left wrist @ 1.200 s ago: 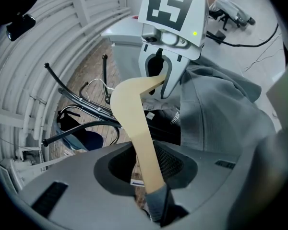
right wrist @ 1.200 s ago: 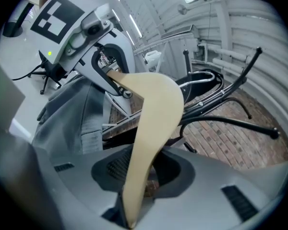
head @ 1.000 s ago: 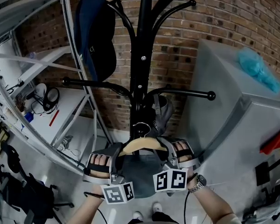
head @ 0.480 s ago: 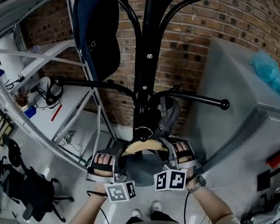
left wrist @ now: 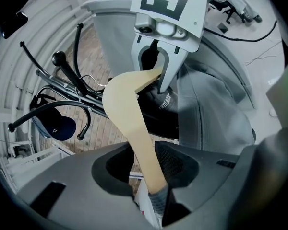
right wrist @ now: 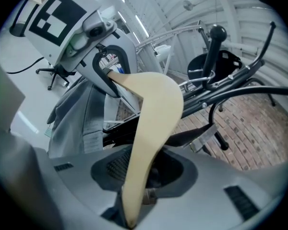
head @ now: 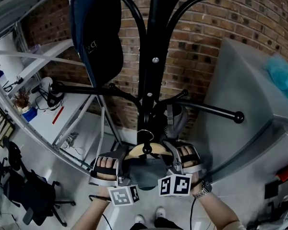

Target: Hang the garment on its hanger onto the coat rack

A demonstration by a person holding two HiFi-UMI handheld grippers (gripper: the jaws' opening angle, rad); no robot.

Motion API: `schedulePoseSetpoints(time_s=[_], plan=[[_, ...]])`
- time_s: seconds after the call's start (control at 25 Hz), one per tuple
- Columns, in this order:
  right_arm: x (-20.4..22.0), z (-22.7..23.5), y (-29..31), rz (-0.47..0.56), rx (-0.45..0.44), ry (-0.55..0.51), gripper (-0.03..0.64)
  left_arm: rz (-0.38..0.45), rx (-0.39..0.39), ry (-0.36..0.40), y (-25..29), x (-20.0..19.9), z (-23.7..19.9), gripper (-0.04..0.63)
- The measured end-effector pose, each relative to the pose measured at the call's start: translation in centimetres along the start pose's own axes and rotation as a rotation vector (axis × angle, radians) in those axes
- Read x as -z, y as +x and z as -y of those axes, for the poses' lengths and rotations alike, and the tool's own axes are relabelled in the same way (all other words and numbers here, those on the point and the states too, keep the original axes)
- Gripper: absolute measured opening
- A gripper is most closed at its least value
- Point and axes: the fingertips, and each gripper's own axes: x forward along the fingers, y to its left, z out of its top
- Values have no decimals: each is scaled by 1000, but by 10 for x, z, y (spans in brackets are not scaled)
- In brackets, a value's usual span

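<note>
**Figure. Late stage of hanging, seen from the head view and both gripper views.** The wooden hanger [head: 158,147], carrying the grey garment [head: 146,175], was held level in front of the black coat rack [head: 149,56], low on its pole and below the navy cap [head: 98,32] hung on an upper arm. Each end of the hanger lay in one claw.

The left claw [left wrist: 145,161] had the left arm of the hanger between its jaws. These had just been opening, and a dark gap showed on one side of the wood, so the pads no longer pinched it. The right claw [right wrist: 144,164] stood in like manner. Its jaws had been opening slightly, and the other arm of the hanger lay along one pad with a hollow beside it.

The wire hook [head: 144,134] stood close against the pole, directly above the ball end of a short peg [head: 145,149] that pointed toward the camera. Whether the hook already bore on that peg could not be told from any view.

*Progress, as judged.* The carrying and the approach appeared complete, because the garment was on its hanger and the hook was at the rack. The slackened claws suggested that the release was under way.

*Remaining, as judged.* The hook had to be confirmed seated on the peg. Both claws then had to be drawn off the hanger ends without tipping it. The main risk was a hanger let go before the hook had caught, which would drop with the garment to the floor.
</note>
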Motion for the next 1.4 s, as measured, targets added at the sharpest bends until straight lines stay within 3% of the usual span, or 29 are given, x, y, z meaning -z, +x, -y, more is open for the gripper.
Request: schedulePoseSetpoints(time_s=[0.28, 0.52, 0.96, 1.16, 1.4], plan=[[3, 5, 5, 8, 7, 2, 127, 11, 5, -10, 11, -2, 3, 120], [-2, 9, 3, 28, -6, 6, 200, 25, 14, -46, 15, -1, -1, 149], [-2, 14, -14, -4, 88, 12, 207, 61, -28, -56, -3, 1, -3, 153], [-5, 14, -30, 19, 119, 95, 207, 136, -71, -128, -17, 0, -9, 171], [-15, 4, -64, 100, 143, 338, 206, 241, -57, -234, -44, -5, -8, 199]])
